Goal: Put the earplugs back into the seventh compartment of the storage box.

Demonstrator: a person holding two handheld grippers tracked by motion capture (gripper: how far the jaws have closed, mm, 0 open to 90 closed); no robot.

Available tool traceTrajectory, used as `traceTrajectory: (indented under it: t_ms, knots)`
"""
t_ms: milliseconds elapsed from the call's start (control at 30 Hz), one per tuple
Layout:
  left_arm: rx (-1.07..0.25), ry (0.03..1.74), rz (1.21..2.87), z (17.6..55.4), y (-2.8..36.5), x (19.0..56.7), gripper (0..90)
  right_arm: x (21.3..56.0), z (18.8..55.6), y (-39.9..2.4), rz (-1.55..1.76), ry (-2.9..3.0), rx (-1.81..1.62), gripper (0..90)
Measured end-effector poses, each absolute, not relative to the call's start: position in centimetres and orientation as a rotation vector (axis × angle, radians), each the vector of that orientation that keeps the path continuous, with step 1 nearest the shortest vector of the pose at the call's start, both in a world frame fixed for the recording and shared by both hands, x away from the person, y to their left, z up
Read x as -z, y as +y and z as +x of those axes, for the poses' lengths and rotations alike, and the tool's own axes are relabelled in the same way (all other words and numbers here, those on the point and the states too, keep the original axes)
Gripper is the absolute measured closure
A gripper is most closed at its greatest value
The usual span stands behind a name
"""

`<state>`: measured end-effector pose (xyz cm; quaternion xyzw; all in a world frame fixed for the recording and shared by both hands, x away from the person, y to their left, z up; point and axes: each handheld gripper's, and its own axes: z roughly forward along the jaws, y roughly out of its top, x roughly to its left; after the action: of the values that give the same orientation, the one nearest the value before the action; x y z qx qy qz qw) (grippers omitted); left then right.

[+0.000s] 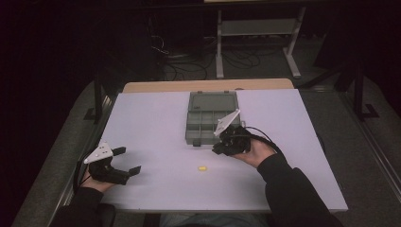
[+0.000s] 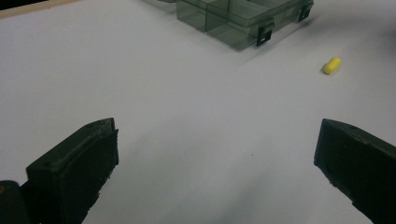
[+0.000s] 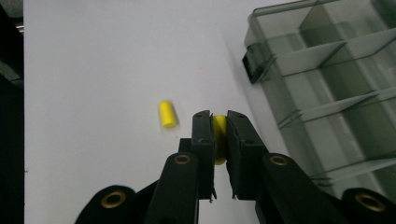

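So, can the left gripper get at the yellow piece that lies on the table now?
Probably yes. The left gripper is open and holds nothing, and only bare white table lies between it and the loose yellow piece. The right gripper, shut on another yellow piece, stands off by the compartment box.

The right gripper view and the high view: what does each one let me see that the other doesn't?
Right gripper view alone: a small yellow piece pinched between the right gripper, which is shut on it.

High view alone: the left gripper, open and holding nothing, the person's sleeves, the box's raised lid and the floor beyond the table.

Both: the white table, the grey compartment box and a loose yellow piece lying apart from the box.
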<state>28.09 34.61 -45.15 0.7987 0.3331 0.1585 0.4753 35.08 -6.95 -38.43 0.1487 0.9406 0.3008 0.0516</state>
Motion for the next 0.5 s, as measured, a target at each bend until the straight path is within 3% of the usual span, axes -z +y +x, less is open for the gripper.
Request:
traceTrajectory:
  t_ms: [500]
  knots:
    - [-0.379, 0.813, 1.954, 28.1, 34.6, 45.2, 0.0, 36.0, 37.4, -6.0, 0.436, 2.840, -0.863, 80.4]
